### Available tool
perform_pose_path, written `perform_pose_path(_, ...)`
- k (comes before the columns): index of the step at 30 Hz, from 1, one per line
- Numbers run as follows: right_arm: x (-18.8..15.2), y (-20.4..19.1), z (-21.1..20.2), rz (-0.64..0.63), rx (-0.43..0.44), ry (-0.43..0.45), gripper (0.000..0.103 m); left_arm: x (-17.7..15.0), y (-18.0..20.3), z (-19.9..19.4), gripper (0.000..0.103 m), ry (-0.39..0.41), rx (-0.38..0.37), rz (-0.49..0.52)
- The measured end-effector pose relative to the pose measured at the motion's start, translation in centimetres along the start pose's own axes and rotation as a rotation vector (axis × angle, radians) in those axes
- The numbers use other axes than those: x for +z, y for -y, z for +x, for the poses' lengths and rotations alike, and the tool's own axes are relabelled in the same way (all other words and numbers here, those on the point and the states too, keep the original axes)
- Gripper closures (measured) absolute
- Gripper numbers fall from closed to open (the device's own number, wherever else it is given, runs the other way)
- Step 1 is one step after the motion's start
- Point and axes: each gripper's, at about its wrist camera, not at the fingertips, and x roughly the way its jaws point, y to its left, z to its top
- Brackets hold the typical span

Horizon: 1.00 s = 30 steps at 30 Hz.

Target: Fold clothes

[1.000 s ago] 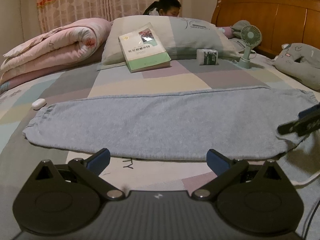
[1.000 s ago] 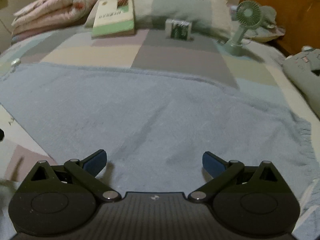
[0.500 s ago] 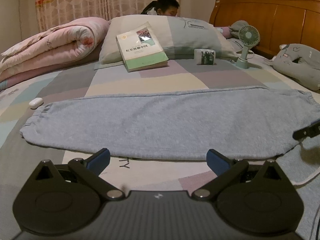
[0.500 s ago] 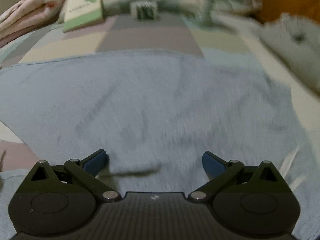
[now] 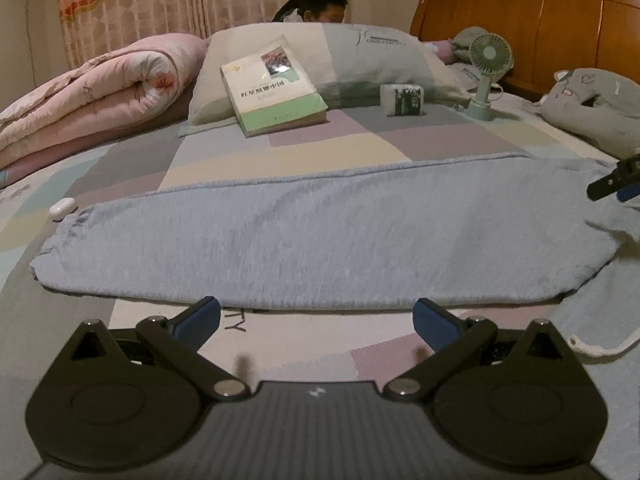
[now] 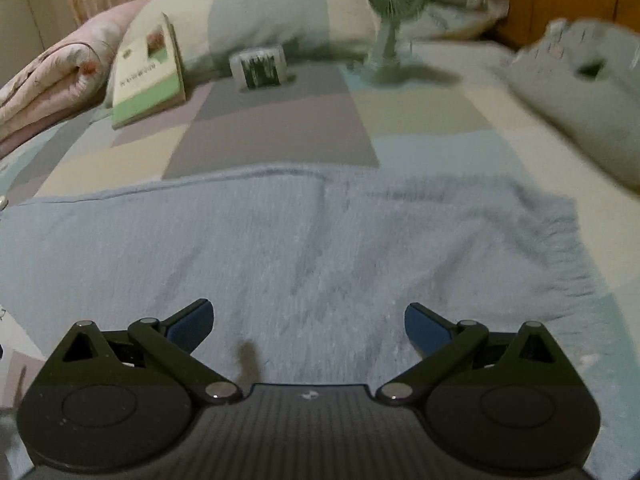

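Left wrist view: left tool (image 5: 316,318) open, empty, over bare bed (image 5: 280,148) just short of the trousers (image 5: 320,236). Trousers lie flat, long axis crosswise to both tools, cuff (image 5: 60,236) at left. Right tool (image 6: 308,324) open, empty, above the cloth near the waistband (image 6: 560,248). Judgement: left tool is nearer the cuff, right nearer the waist.

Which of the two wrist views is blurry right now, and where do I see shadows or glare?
Right wrist view: motion-smeared, worst on the fan and far pillow. Left wrist view: sharp, with glare on the book cover, a dark shadow under the grey-blue garment near edge, and fisheye bending of the headboard.
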Motion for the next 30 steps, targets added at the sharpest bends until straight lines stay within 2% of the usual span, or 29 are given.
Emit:
perform_pose_path(2, 0.1, 1.4, 1.8, -0.001, -0.046, -0.027, 0.0, -0.1, -0.1, 0.1, 0.001, -0.004, 0.008, -0.002)
perform_pose_path(4, 0.0, 2.6, 2.1, -0.028, -0.108, 0.006, 0.0, -0.1, -0.3, 0.2, 0.001, -0.007, 0.011, -0.007)
perform_pose_path(5, 0.2, 3.2, 2.0, -0.012, -0.11, 0.014, 0.0, -0.1, -0.3, 0.3, 0.001, -0.009, 0.013, -0.011)
perform_pose_path(9, 1.5, 4.4, 1.1, 0.078, -0.097, 0.032, 0.0, -0.2, -0.2, 0.4, 0.001, -0.014, 0.015, -0.011)
perform_pose_path(13, 2.9, 3.6, 1.1, 0.04, -0.004, 0.047, 0.0, -0.2, 0.1, 0.4, 0.001, -0.014, 0.008, 0.006)
perform_pose_path(15, 3.5, 3.4, 2.0, 0.026, 0.005, 0.034, 0.0, -0.3, 0.3, 0.5, 0.001, -0.02, 0.013, 0.015)
perform_pose_path(18, 4.0, 4.5, 4.3, 0.026, -0.072, -0.015, 0.0, -0.4, 0.3, 0.8, 0.001, -0.032, 0.024, 0.021)
perform_pose_path(21, 4.7, 5.3, 5.3, 0.005, -0.128, 0.019, 0.0, -0.5, 0.2, 1.0, 0.001, -0.038, 0.028, 0.019)
perform_pose_path(23, 5.6, 5.8, 5.9, 0.035, -0.172, 0.014, 0.0, -0.5, 0.2, 1.1, 0.001, -0.042, 0.03, 0.019)
perform_pose_path(30, 7.6, 5.1, 5.6, 0.118, -0.214, -0.041, 0.0, -0.5, 0.0, 1.0, 0.001, -0.044, 0.021, 0.011)
